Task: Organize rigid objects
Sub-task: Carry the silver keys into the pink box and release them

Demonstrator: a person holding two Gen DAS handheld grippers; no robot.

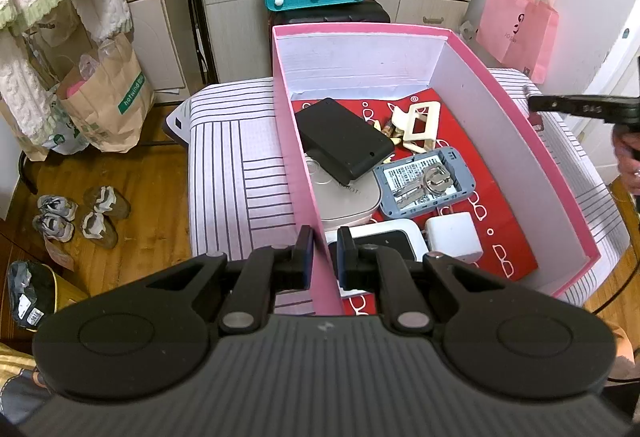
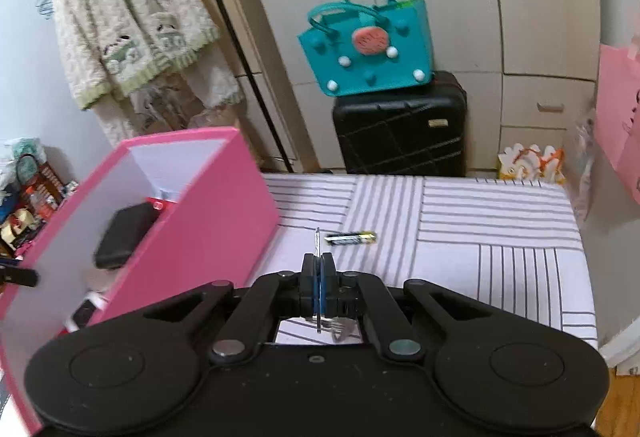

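Observation:
A pink box [image 1: 568, 193] with white inner walls stands on a striped bed. My left gripper [image 1: 325, 249] is shut on the box's near left wall, one finger inside and one outside. In the box lie a black case [image 1: 344, 143], a cream hair clip [image 1: 418, 125], a grey-blue device with keys on it [image 1: 424, 183], a white charger [image 1: 454, 237] and other white devices. My right gripper [image 2: 319, 269] is shut on a thin metal fork [image 2: 338, 329] held edge-on above the bed, right of the box [image 2: 208, 221]. A battery [image 2: 351, 238] lies on the sheet just ahead.
The striped bed [image 2: 480, 237] extends to the right of the box. Beyond it a teal bag [image 2: 368, 49] sits on a black suitcase [image 2: 400, 129] before cupboards. A pink bag [image 1: 520, 25] hangs on the wall. Paper bags and shoes [image 1: 80, 217] stand on the wooden floor at left.

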